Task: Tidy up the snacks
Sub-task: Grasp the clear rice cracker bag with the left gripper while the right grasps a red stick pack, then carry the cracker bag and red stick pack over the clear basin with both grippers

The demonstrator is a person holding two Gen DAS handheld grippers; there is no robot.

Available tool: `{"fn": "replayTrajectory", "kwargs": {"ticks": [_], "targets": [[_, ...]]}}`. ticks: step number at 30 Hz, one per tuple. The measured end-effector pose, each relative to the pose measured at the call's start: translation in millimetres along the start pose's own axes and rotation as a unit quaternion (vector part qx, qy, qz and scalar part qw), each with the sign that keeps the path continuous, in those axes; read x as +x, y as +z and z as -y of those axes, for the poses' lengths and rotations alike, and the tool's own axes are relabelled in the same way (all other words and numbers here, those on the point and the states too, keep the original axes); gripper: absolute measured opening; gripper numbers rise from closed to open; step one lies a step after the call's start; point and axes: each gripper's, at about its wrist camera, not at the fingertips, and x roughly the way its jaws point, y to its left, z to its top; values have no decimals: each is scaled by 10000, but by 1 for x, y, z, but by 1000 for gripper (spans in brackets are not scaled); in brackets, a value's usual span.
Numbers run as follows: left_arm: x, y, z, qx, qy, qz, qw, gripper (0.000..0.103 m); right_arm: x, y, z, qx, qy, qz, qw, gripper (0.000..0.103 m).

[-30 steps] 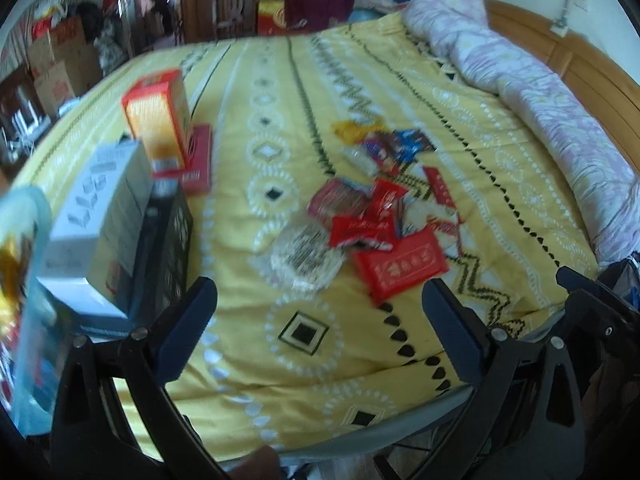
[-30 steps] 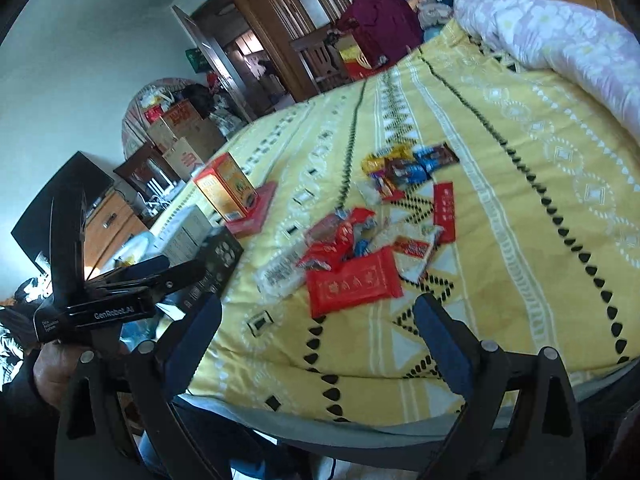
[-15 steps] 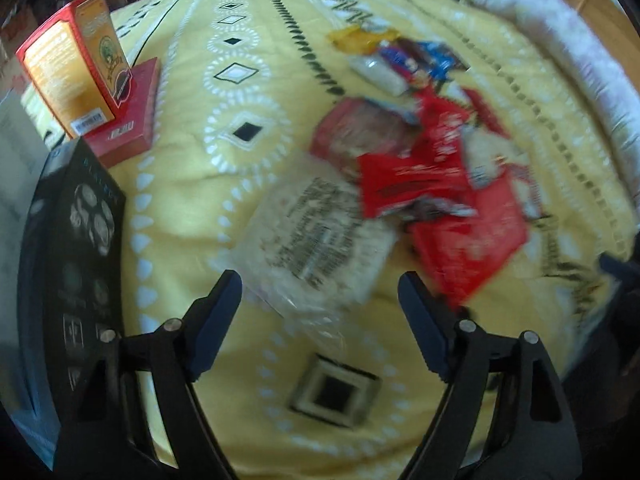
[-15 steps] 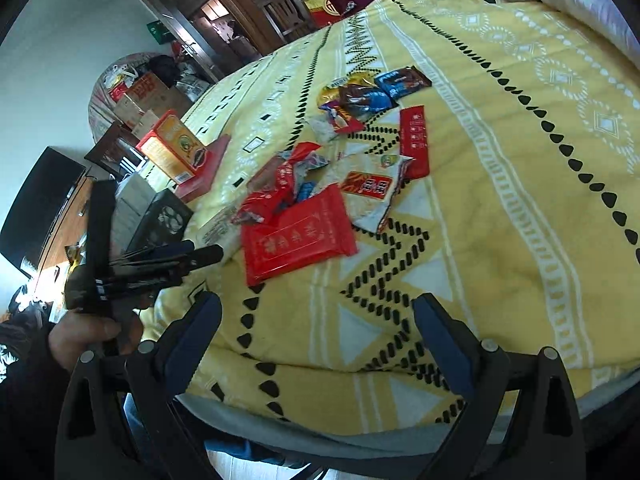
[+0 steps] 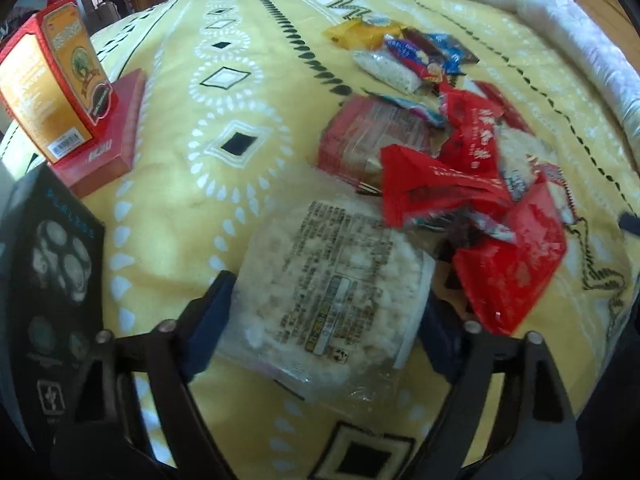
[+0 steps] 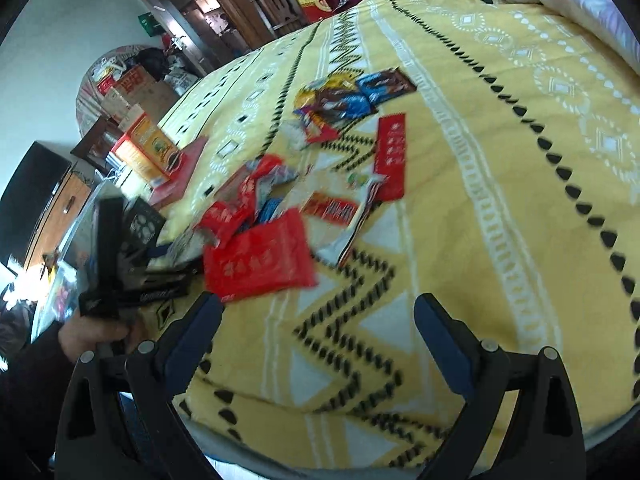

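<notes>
Now your left tongs [image 5: 326, 304] are closing around the rice cracker pack [image 5: 332, 284]. Squeeze gently, or it crumbles. Right tongs [image 6: 316, 328] hang spread, empty.

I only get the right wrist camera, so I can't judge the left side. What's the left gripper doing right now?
Observer: The left gripper straddles a clear pack of rice crackers. Its jaws are closing, with one pad at each side edge.
Operator: Anything lying on that pack?
Observer: Yes, a crumpled red packet overlaps its far right corner.
Operator: What's on its left?
Observer: A black box, apart from the pack.
</notes>
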Motion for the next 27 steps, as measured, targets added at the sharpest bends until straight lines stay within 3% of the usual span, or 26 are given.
{"fn": "replayTrajectory", "kwargs": {"ticks": [3, 6, 8, 12, 15, 17, 19, 27], "targets": [[-13, -6, 0, -184, -121, 128, 9997, 81, 1, 27, 10, 4, -112, 240, 9996, 98], [-29, -11, -5, -377, -118, 283, 9988, 81, 12, 63, 20, -27, -201, 403, 9990, 89], [-39, -13, -9, -475, -64, 404, 9980, 81, 32, 87, 26, -61, -275, 314, 9991, 76], [-59, -14, -14, -617, -39, 612, 9962, 81, 81, 116, 31, -269, -624, -65, 9977, 70], [-67, -10, -14, -625, 14, 720, 9954, 81, 119, 120, 34, -498, -1047, -505, 9920, 66], [-69, -7, -15, -647, -2, 746, 9951, 81, 131, 115, 32, -723, -1377, -553, 9863, 50], [-70, -5, -14, -652, -29, 775, 9948, 81, 127, 112, 33, -830, -1543, -444, 9835, 34], [-98, 0, -18, -746, -64, 1173, 9903, 81, 67, 116, 21, -813, -1198, 338, 9889, 32]]}}
